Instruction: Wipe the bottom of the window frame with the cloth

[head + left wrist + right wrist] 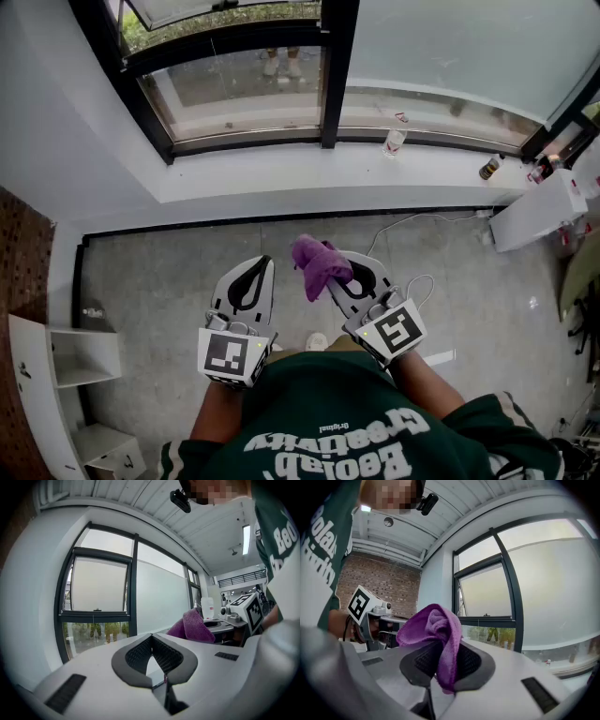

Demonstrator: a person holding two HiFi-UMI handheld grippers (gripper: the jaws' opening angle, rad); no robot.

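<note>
Cloth clamped between right gripper fingers | left gripper fingers together, empty.

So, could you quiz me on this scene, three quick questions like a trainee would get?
1. True or false: the left gripper holds the purple fleecy cloth.
2. Compared with the black metal window frame's bottom rail, the cloth is: A pressed against it; B held away, over the grey concrete floor; C draped over it.
3. Fill in: the left gripper's jaws are ___.
Key: 1 false, the right gripper holds it; 2 B; 3 together.
</note>
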